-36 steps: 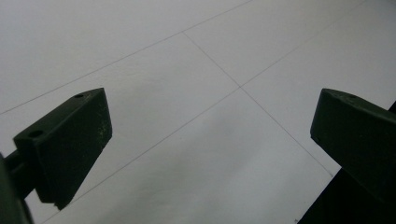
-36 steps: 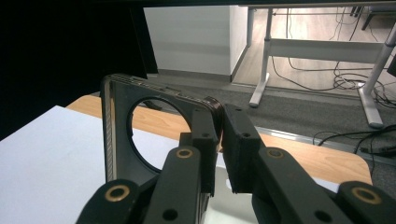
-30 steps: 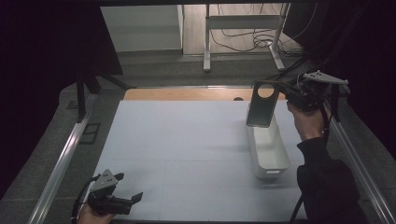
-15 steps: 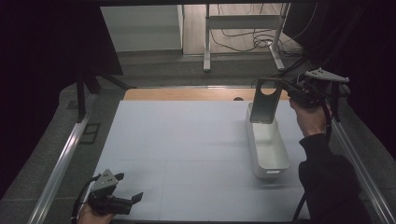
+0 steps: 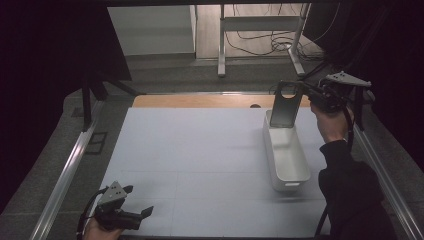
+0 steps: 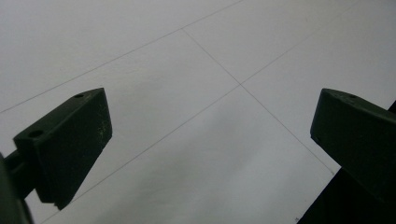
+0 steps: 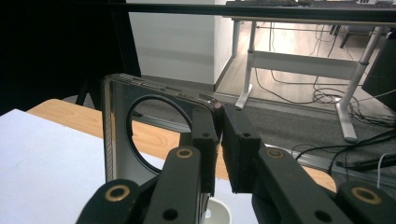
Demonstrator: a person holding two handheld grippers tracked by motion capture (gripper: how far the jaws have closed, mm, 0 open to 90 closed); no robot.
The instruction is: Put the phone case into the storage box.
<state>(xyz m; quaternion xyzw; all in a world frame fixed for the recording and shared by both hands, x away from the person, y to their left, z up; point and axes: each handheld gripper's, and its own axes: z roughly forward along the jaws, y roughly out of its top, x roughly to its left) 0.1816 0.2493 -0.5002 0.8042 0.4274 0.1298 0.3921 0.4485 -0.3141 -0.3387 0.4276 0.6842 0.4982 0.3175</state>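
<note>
A dark phone case (image 5: 285,106) with a round camera hole hangs upright over the far end of a long white bin (image 5: 270,150). My right gripper (image 5: 304,93) is shut on the case's upper right edge, at the table's far right. In the right gripper view the jaws (image 7: 220,140) pinch the case (image 7: 114,154) by its top corner, and the bin's rim (image 7: 217,212) shows just below. My left gripper (image 5: 138,200) rests near the front left edge, open. Between its fingers (image 6: 210,135) there is nothing but the white table surface (image 6: 196,60).
The white mat (image 5: 200,150) covers the table, with a wooden strip (image 5: 200,101) along its far edge. Metal rails (image 5: 65,175) run down both sides. Beyond the table stand a desk frame (image 5: 260,25) and loose cables on the floor.
My right gripper has carried the phone case a little to the right and farther back, over the bin's far end. The left gripper has stayed put.
</note>
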